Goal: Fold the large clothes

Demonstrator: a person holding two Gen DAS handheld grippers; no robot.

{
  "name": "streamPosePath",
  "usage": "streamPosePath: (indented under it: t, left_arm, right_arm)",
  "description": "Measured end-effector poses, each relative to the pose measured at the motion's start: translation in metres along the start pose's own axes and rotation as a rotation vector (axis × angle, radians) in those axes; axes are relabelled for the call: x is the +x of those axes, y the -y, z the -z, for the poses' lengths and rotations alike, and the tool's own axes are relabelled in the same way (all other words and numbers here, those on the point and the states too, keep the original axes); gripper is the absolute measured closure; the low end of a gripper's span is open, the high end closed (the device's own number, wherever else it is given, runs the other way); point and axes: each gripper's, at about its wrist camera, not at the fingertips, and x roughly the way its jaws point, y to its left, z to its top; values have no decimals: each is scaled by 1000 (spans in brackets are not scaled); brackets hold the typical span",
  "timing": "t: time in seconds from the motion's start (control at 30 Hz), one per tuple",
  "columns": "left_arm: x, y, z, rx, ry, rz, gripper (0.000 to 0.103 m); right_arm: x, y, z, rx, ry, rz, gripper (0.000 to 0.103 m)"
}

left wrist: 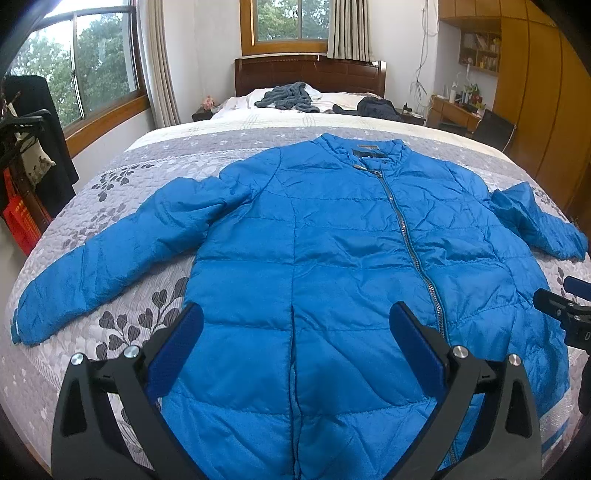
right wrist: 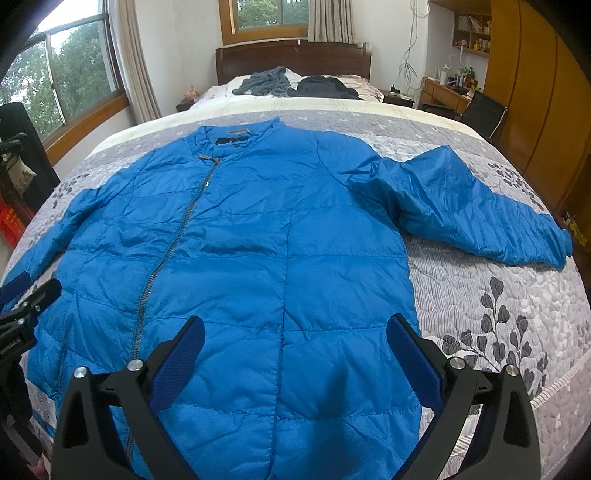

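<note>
One blue puffer jacket (left wrist: 332, 240) lies flat, front up, on the bed (left wrist: 122, 321), collar toward the headboard (left wrist: 310, 75), hem at the foot edge. Zipper (left wrist: 406, 236) closed, running diagonally from collar to hem. Two sleeves: the one toward the bed's left edge (left wrist: 110, 258) stretches out straight; the one toward the right edge (right wrist: 472, 206) is bent and bunched near the shoulder.

Left gripper (left wrist: 295, 328): jaws spread wide, nothing between them, held over the lower left part of the jacket; contact with the fabric can't be determined. Right gripper (right wrist: 295, 332): same, wide open, empty, over the lower right part near the hem. Each gripper shows at the edge of the other's view.

Bed cover: grey quilt with dark leaf print, one cream band further up. At the head end, two crumpled garments: one grey (left wrist: 288, 96), one darker (left wrist: 376, 108), close together, well apart from the jacket.

Containers: one red crate (left wrist: 20, 221) on the floor off the bed's left edge, contents not visible. One wall shelf (left wrist: 480, 50) at the far right, holding small items too small to identify. One desk (left wrist: 454, 110) below it, cluttered with bottles and small things, uncountable at this size. One dark chair (left wrist: 493, 131) beside the desk.

Two windows (left wrist: 290, 20), curtains at both. Wooden wardrobe (left wrist: 532, 92) along the right wall.
</note>
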Motion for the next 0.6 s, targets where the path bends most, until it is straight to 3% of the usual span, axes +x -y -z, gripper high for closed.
streamPosePath:
  t: [0.6]
  left_arm:
    - [-1,0,0,0,2,-2,3]
  right_arm:
    - [0,-1,0,0,0,1,4]
